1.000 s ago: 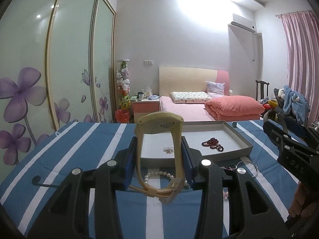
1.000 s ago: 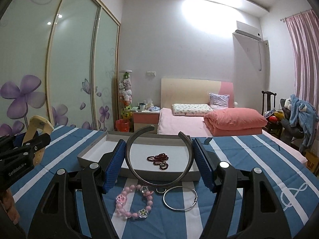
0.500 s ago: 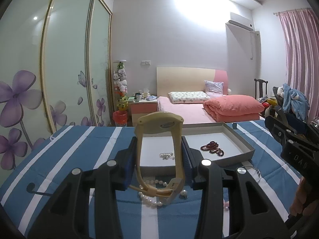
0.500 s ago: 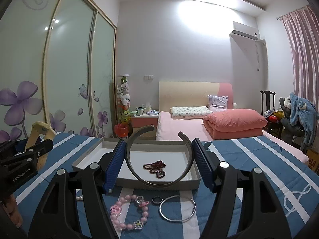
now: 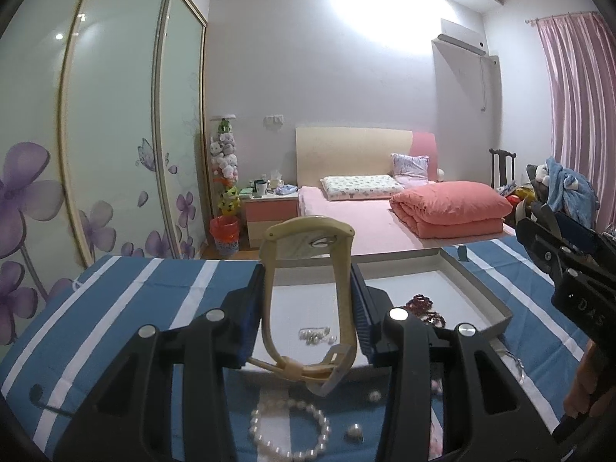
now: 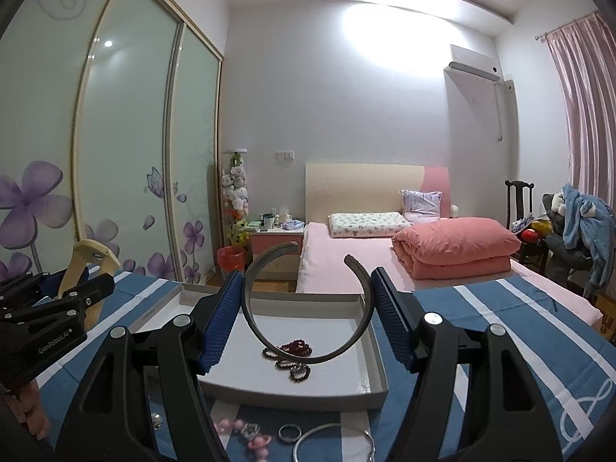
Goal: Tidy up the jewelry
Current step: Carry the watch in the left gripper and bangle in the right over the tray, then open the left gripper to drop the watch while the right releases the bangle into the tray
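Left gripper [image 5: 308,300] hiding tray [image 5: 481,288] contents

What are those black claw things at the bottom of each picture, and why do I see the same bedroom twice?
No robot here: a person holds a clamp tool in each hand, each with a camera looking along its two fingers, hence two views. The left gripper is shut on a cream watch; the right gripper clamps a dark open bangle. Both hang over a shallow grey tray on a blue striped cloth. In the tray lies a dark red bead bracelet. A pearl bracelet and a silver ring lie on the cloth.
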